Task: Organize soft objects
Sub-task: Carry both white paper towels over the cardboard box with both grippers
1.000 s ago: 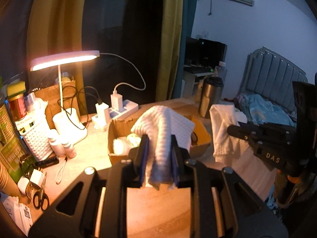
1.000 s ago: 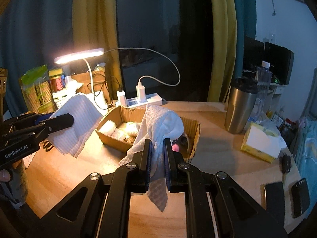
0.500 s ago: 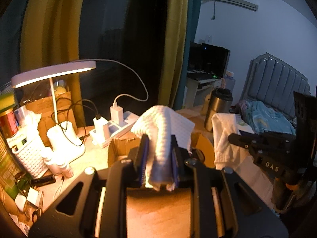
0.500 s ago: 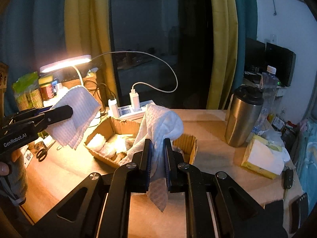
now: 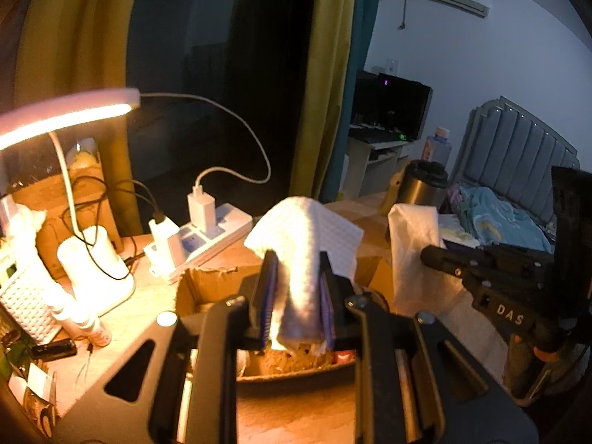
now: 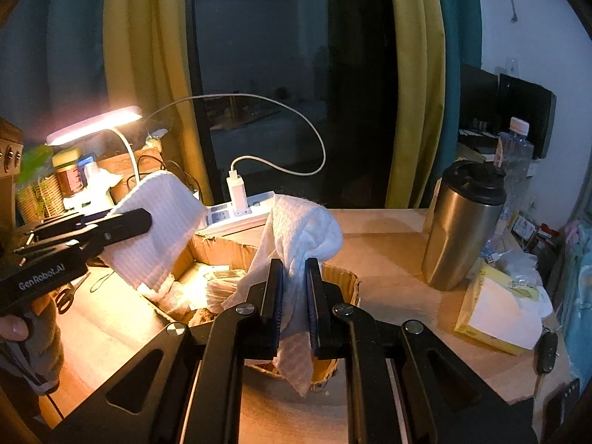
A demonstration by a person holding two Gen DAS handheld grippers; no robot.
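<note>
My left gripper (image 5: 296,288) is shut on a white ribbed cloth (image 5: 303,236) and holds it above an open cardboard box (image 5: 207,285). That cloth also shows in the right wrist view (image 6: 159,229), over the box's left end. My right gripper (image 6: 294,292) is shut on a second white cloth (image 6: 303,229), held above the box's near rim (image 6: 340,281). This second cloth shows in the left wrist view (image 5: 410,244) with the right gripper (image 5: 462,262) beside it. Soft pale items lie inside the box (image 6: 207,281).
A lit desk lamp (image 6: 96,129), power strip with chargers (image 6: 236,211), steel tumbler (image 6: 462,225), tissue pack (image 6: 495,314), water bottle (image 6: 514,155) and a key fob (image 6: 547,347) stand on the wooden table. Jars and a white basket (image 5: 26,296) crowd the left. Scissors (image 6: 64,296) lie near the left edge.
Both grippers have moved forward over the box with their cloths still gripped. The box now lies right under the fingers in both views.
</note>
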